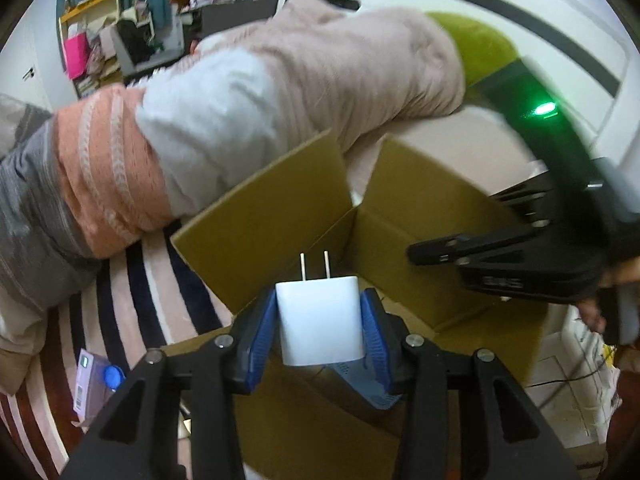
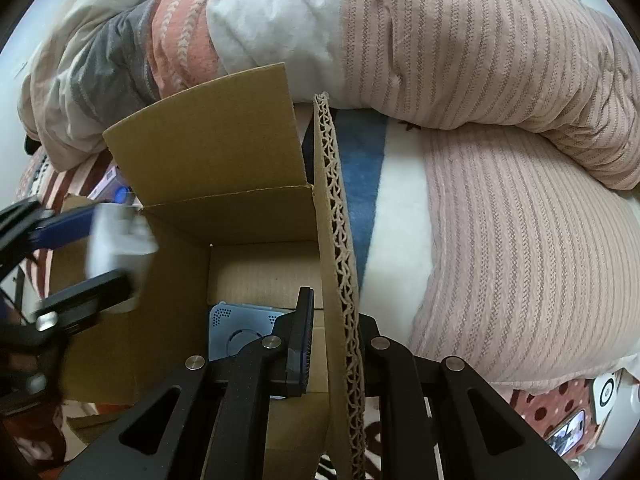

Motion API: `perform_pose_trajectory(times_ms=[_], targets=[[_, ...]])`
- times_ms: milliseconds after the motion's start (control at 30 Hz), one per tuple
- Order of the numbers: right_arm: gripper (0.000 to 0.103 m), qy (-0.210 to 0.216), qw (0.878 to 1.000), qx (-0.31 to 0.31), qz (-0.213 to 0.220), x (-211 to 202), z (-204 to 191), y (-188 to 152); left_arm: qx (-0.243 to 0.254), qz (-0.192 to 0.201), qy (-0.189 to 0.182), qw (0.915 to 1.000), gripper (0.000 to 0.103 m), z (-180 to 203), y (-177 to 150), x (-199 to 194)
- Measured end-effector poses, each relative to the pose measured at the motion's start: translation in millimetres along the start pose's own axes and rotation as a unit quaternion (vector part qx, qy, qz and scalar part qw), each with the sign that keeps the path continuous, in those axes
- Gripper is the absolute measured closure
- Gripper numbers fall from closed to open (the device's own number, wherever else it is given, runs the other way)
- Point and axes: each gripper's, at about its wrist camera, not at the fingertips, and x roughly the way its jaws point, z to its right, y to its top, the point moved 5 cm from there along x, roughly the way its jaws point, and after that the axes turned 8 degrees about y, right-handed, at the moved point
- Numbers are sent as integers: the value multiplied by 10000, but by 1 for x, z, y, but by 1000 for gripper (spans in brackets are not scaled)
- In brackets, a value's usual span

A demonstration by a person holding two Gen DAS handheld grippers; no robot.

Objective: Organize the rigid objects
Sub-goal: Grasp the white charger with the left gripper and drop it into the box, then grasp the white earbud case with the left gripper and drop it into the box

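At the lower left of the left wrist view, a small purple-and-white packet [image 1: 93, 384] with a blue cap is seen lying on the striped bedding [image 1: 132, 288], outside the box and, by the look of it, not yet put away. At the lower centre of that view, a white plug adapter [image 1: 320, 320] is clasped between the blue pads [image 1: 260, 332] of the left gripper [image 1: 320, 330], its two prongs pointing away towards the open cardboard box [image 1: 400, 248]; it is carried above the near edge of the box rather than resting inside. Under the adapter, a pale blue device [image 1: 352, 380] is glimpsed on the box floor. In the right wrist view, the same adapter is shown blurred at the middle left, over the left wall of the box. Lower centre, the pale blue device is seen lying flat on the box floor, so one item at least is judged stowed. Just right of it, the upright right-hand flap [image 2: 336, 248] of the box is pinched edge-on by the right gripper [image 2: 336, 352], its jaws clenched on the corrugated card and the box apparently steadied by it. Beyond the box, rumpled pink and orange bedclothes [image 2: 500, 80] are piled. The adapter remains to be lowered and let go, and the packet probably follows.
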Motion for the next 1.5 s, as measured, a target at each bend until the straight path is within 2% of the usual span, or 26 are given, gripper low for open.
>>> perform_pose_trajectory(times_ms=[100,200,367,433,500,533,633,667,733,933,1033,1133,1267,1300,1400,1433,1500], targets=[[95,9,10000,-11,7,0,0,1,56,-145,129,9998,63,-1,-4,12],[95,-7,10000,-35,16,-1,0,0,42,-112,107,9999,63,-1,-5,12],[94,-27,10000,-65,-4,0,-2,0,-67,244,128,9996,62,-12,-2,-17],[94,-40,10000,-64,-10,0,-1,0,-201,511,129,9984,56,-24,-5,-41],[94,-43,10000,-59,-15,1,-1,0,-315,754,198,9965,44,-40,-12,-62],[94,-50,10000,-60,-19,1,-2,0,-376,860,260,9952,44,-50,-19,-73],[94,-87,9999,-80,-29,1,-3,0,-577,996,402,9925,40,-79,-43,-93],[94,-99,9999,-89,-35,1,-3,0,-636,995,452,9920,35,-88,-53,-94],[94,-113,9999,-90,-39,2,-3,0,-706,927,567,9916,33,-107,-79,-93],[94,-131,9999,-88,-48,2,-2,-1,-845,304,463,9949,33,-120,-153,-44],[94,-149,9998,-88,-55,3,-3,-2,-478,160,330,9982,33,-101,-176,-21],[94,-168,9998,-97,-59,3,-3,-1,-62,154,320,9993,33,-80,-186,-5],[94,-170,9998,-96,-56,2,-3,-1,-61,81,189,9998,33,-64,-182,12],[94,-169,9998,-89,-54,2,-3,-1,-41,38,181,9998,36,-61,-181,16],[94,-157,9998,-96,-46,2,-3,-1,59,-44,517,9986,42,-58,-179,27],[94,-162,9998,-102,-46,2,-3,-1,46,-23,501,9987,44,-57,-177,27],[94,-157,9998,-103,-42,3,-3,-1,-44,-27,317,9995,59,-56,-175,25]])
